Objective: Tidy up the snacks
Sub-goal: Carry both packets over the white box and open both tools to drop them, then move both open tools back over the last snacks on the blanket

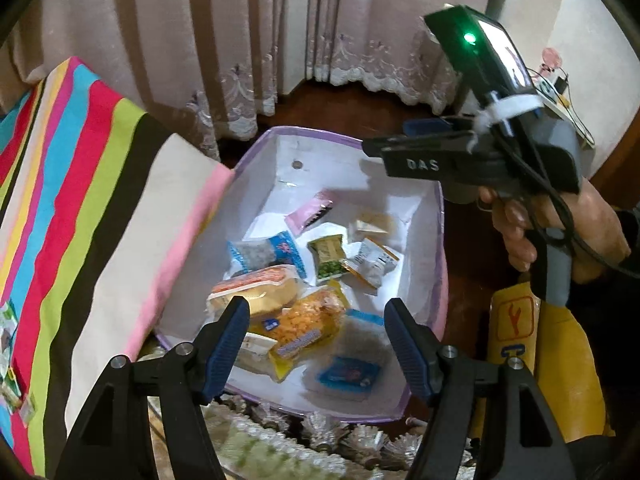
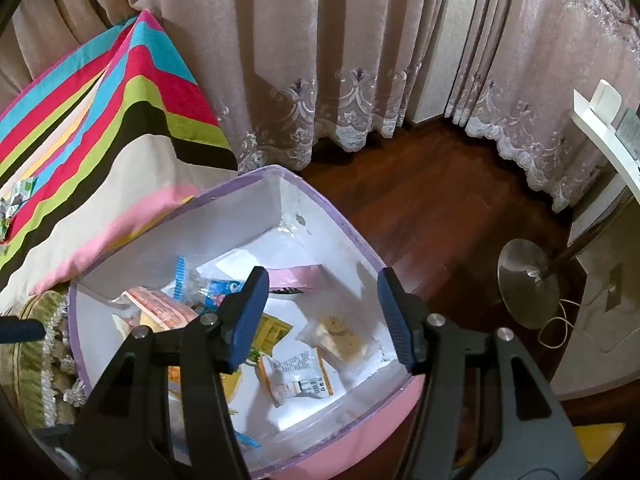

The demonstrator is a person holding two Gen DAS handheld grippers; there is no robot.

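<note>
Right now you're between picks: both claws hang over the storage bin (image 1: 440,240), pink-purple outside and white inside, with nothing in either. Left gripper (image 1: 316,340) is spread wide and empty, right gripper (image 2: 322,318) too. The bin sits on the floor just right of the striped cloth (image 1: 80,200), and most snacks are already in it. Rough count from the left wrist view, about nine packets: one pink packet (image 1: 310,212) far, one pale cracker pack (image 1: 370,224), one green packet (image 1: 329,258), one white-orange packet (image 1: 370,264), one blue-white packet (image 1: 266,254), one orange-striped bread pack (image 1: 256,290), one yellow puff bag (image 1: 306,330), one blue-label clear pack (image 1: 352,364), one partly hidden under the left finger. A few wrappers (image 2: 18,200) remain on the cloth at far left; exact number unclear. Next move, I'd say: swing one claw left to those, close on one, carry it over the rim.
</note>
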